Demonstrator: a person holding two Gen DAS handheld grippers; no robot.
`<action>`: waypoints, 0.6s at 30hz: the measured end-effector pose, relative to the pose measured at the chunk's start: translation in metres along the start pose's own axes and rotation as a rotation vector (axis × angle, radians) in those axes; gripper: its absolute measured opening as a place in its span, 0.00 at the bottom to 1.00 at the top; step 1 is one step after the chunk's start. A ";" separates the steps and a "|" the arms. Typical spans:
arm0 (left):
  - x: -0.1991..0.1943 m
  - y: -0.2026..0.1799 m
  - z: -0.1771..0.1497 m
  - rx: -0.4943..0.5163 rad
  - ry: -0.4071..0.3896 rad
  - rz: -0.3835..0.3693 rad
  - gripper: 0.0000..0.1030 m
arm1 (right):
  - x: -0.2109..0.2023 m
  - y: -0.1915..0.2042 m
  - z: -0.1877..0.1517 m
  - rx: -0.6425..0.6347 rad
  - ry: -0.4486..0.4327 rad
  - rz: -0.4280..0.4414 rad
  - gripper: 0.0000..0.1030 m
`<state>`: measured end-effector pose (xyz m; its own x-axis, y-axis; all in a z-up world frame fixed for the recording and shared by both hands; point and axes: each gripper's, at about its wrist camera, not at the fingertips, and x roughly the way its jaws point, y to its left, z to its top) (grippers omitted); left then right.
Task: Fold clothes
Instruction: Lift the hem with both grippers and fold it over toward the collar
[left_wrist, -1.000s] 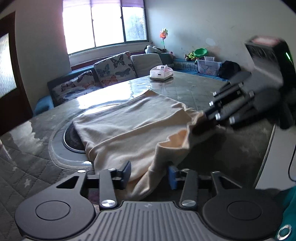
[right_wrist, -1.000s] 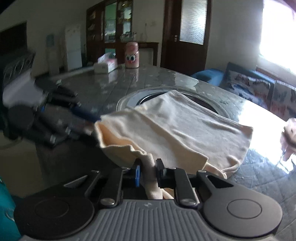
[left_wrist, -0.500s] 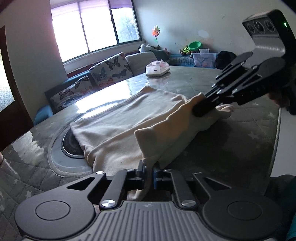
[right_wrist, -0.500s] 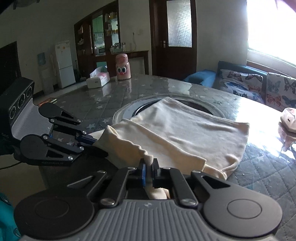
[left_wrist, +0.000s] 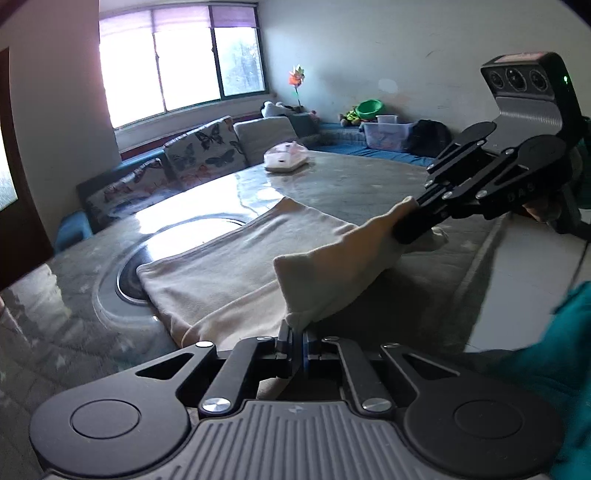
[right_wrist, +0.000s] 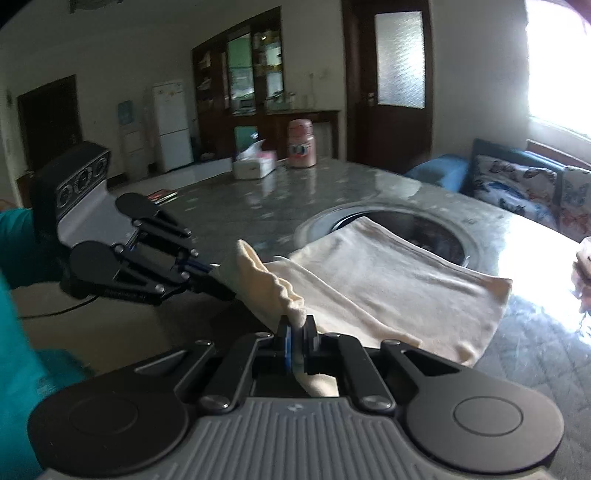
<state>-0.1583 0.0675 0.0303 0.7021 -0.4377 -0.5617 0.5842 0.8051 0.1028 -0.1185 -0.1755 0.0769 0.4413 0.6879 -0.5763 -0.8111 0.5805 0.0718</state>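
Note:
A cream garment (left_wrist: 236, 266) lies on the grey quilted table (left_wrist: 351, 184), its far part flat and partly over a round inset. Its near edge is lifted off the table between both grippers. My left gripper (left_wrist: 295, 341) is shut on one near corner of the cloth. My right gripper (right_wrist: 295, 341) is shut on the other near corner. In the left wrist view the right gripper (left_wrist: 404, 227) reaches in from the right, pinching the cloth. In the right wrist view the left gripper (right_wrist: 218, 278) comes in from the left, and the garment (right_wrist: 388, 273) spreads away beyond it.
A round metal inset (right_wrist: 436, 225) sits in the table under the cloth's far end. A tissue box (right_wrist: 255, 166) and a pink bottle (right_wrist: 302, 147) stand at the far side. A pink-white pack (left_wrist: 286, 158) lies near the sofa side. A teal sleeve (left_wrist: 565, 354) is close by.
The left gripper's jaws went from open around the cloth's corner to shut on it. Both grippers then rose and pulled the near edge up and taut.

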 end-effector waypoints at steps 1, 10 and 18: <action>-0.007 -0.002 0.000 -0.011 0.002 -0.011 0.05 | -0.005 0.004 0.000 0.000 0.007 0.013 0.05; -0.004 0.007 0.028 -0.022 -0.025 -0.005 0.05 | -0.017 -0.017 0.024 0.067 -0.007 0.024 0.05; 0.067 0.051 0.071 0.003 -0.027 0.036 0.05 | 0.024 -0.087 0.059 0.101 -0.008 -0.079 0.05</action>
<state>-0.0518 0.0509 0.0562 0.7334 -0.4195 -0.5349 0.5595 0.8194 0.1245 -0.0147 -0.1846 0.1047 0.5057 0.6417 -0.5766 -0.7310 0.6737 0.1085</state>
